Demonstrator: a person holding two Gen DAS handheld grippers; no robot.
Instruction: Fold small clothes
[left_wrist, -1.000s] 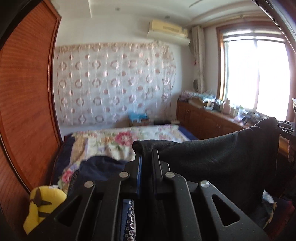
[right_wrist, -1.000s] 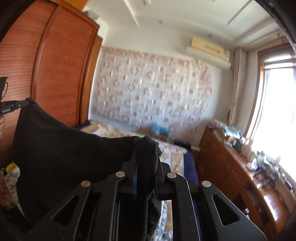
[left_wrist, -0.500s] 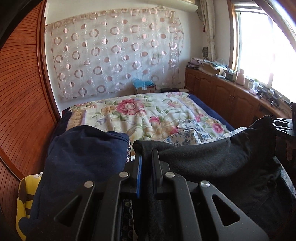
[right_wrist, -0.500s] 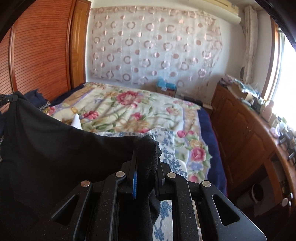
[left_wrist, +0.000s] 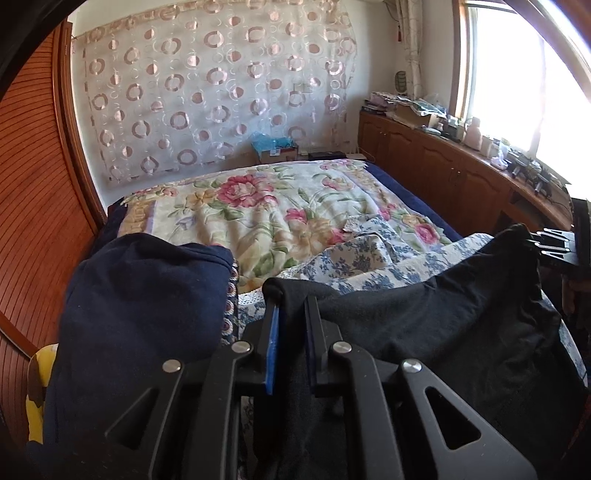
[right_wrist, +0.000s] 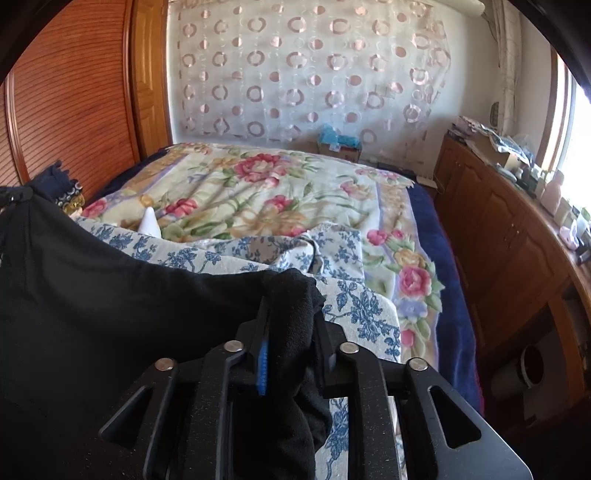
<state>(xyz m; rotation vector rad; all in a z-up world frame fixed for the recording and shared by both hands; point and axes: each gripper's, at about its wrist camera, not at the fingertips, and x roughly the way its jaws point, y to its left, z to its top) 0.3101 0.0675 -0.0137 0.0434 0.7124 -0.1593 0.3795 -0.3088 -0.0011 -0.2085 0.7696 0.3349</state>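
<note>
No legible text or labels

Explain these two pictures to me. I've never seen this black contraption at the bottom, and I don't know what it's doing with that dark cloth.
Each black frame is a hand-held two-finger gripper; a person carries one in each hand, and a fisheye camera on each looks forward along its fingers. One picture comes from the left gripper, the other from the right gripper. Both have a corner of the same black garment between their fingers, so it hangs stretched between them above the bed; each view shows the other gripper at the cloth's far end. The jaws of both are opening, likely to let it go. On the floral bedspread lie a blue-flowered white cloth and, at the left, a navy garment.
</note>
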